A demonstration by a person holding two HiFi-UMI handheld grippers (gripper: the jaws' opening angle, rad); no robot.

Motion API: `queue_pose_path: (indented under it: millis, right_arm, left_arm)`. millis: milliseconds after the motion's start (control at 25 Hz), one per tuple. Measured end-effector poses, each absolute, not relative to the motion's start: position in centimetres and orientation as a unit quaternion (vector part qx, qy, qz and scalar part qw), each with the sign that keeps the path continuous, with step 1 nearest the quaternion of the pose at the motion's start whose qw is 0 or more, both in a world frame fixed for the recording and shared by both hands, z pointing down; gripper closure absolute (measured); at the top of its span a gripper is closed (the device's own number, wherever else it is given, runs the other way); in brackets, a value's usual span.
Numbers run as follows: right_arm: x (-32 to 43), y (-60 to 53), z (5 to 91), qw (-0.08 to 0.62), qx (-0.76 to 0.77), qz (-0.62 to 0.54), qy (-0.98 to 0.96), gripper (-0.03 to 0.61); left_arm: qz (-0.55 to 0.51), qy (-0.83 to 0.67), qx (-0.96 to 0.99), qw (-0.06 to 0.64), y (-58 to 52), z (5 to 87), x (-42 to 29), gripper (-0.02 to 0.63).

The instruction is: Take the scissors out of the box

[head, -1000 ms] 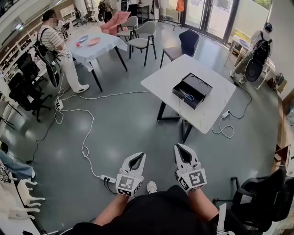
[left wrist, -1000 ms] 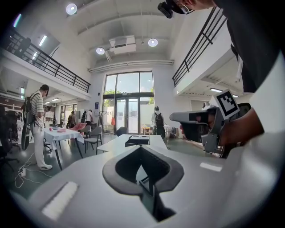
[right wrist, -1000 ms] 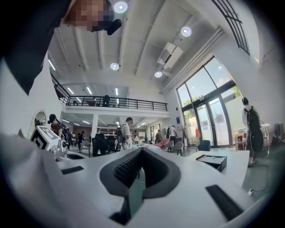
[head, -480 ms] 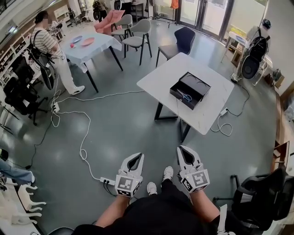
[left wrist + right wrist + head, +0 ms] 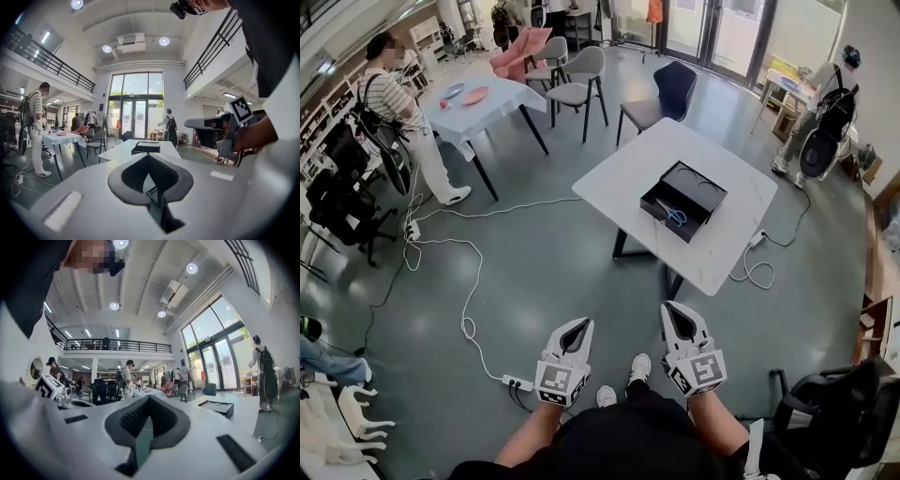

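Note:
A black open box (image 5: 692,192) sits on a white table (image 5: 623,173) several steps ahead of me. Blue-handled scissors (image 5: 676,215) lie inside its near half. Both grippers are held low in front of my body, far short of the table. My left gripper (image 5: 584,322) is shut with nothing in it, and so is my right gripper (image 5: 668,307). The left gripper view looks past its shut jaws at the box (image 5: 147,146) on the table, with the right gripper (image 5: 206,124) off to the side. In the right gripper view the box (image 5: 216,408) lies to the right.
A white cable and power strip (image 5: 517,382) lie on the grey floor to my left. Chairs (image 5: 661,94) stand behind the table, and a black office chair (image 5: 834,412) is at my right. A clothed table (image 5: 478,98) and a standing person (image 5: 398,108) are at far left.
I have stepped closer to the white table, so it and the box now sit lower and nearer in the head view. Both grippers came forward with me, still shut.

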State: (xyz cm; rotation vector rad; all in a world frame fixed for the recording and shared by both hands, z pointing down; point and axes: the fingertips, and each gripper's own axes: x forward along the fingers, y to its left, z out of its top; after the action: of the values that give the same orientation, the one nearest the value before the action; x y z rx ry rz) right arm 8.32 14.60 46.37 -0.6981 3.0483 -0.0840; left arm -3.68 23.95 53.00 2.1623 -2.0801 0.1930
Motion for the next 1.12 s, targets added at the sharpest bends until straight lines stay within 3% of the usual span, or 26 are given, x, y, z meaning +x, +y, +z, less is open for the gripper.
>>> queue_pose_path:
  millis: [600,1120]
  right_arm:
    - [6.8,4.0,46.0,0.027,-0.197,-0.026,0.98,0.571]
    - [7.3,0.8,47.6,-0.002,-0.185,-0.034,0.982,0.571]
  left_arm:
    - [0.087,-0.705,0.702,0.047,13.9,51.7,-5.5,0.604]
    - [0.097,-0.702,0.703,0.053,9.8,52.1,-5.2,0.604]
